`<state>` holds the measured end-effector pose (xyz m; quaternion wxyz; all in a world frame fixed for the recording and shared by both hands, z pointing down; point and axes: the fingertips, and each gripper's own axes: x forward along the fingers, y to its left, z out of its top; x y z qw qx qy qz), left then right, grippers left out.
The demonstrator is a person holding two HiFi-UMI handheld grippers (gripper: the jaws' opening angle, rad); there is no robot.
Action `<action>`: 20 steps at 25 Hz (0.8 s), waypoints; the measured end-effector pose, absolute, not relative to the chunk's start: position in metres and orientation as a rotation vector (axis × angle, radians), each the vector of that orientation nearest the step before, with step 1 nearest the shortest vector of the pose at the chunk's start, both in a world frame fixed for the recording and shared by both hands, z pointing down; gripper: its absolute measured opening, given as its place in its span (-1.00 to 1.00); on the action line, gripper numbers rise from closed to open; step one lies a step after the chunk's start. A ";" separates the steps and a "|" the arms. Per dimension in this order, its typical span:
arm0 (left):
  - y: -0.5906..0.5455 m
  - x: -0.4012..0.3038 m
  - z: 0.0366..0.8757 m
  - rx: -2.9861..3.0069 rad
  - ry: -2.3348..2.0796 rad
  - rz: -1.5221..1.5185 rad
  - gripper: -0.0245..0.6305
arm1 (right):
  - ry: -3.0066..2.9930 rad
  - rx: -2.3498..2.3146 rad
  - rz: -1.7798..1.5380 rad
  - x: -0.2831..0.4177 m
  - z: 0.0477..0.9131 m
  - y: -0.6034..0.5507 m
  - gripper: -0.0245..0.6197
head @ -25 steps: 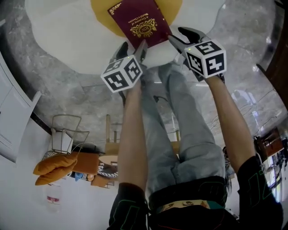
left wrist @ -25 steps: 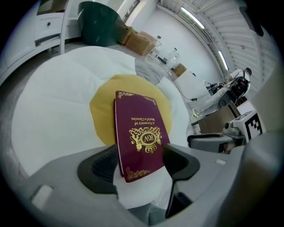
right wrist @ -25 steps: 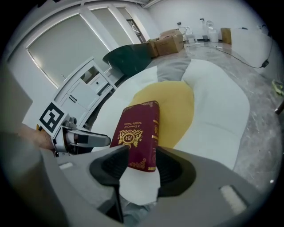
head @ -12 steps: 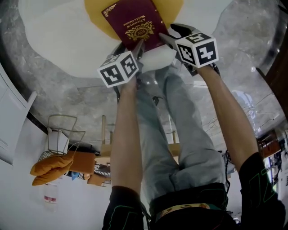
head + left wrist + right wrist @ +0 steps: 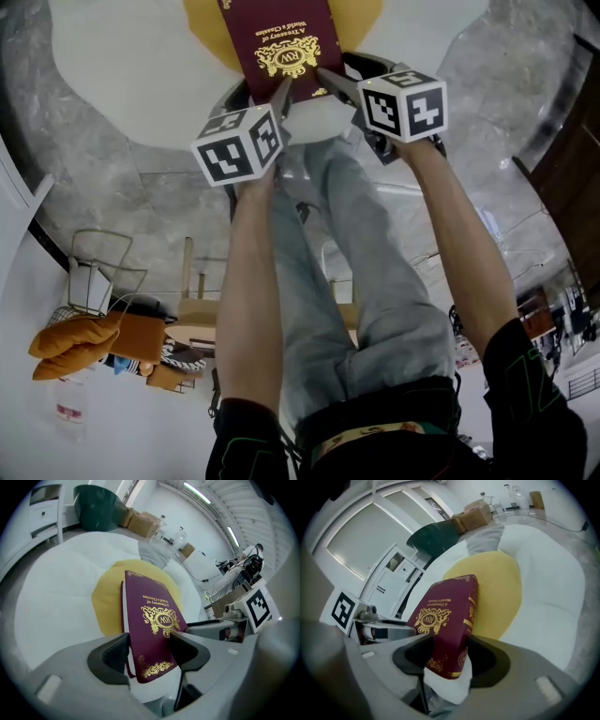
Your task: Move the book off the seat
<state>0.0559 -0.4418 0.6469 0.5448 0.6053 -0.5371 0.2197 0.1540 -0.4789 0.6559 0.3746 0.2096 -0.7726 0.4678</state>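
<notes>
A maroon book [image 5: 281, 47] with gold print lies on a round yellow cushion [image 5: 211, 28] on the white seat [image 5: 122, 75]. My left gripper [image 5: 261, 94] is at the book's near left corner and my right gripper [image 5: 352, 73] at its near right corner. In the left gripper view that corner of the book [image 5: 154, 630] sits between the jaws of my left gripper [image 5: 150, 651], which have just been closing a little. In the right gripper view the spine corner [image 5: 445, 620] lies between the jaws of my right gripper [image 5: 445, 656], which have just been opening. I see neither pair of pads pressing on it.
Grey marble floor [image 5: 103, 178] surrounds the seat, and the person's jeans-clad legs [image 5: 356, 262] stand below the grippers. A dark green object [image 5: 96, 510] and cardboard boxes [image 5: 140, 522] lie beyond the seat. A white cabinet [image 5: 393, 583] stands to one side.
Both grippers have moved up the picture towards the book, so its near corners now reach in between their fingers. The book lies where it was on the cushion.
</notes>
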 end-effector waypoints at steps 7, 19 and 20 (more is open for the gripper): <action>-0.451 0.024 0.567 1.550 -1.450 0.481 -0.07 | -2.129 0.571 1.108 0.124 0.585 -0.487 -0.21; -0.337 -0.049 0.449 1.483 -1.762 0.228 -0.07 | -2.359 0.324 0.763 0.038 0.460 -0.404 -0.25; -0.322 -0.054 0.441 1.463 -1.780 0.212 -0.07 | -2.364 0.288 0.737 0.031 0.450 -0.391 -0.27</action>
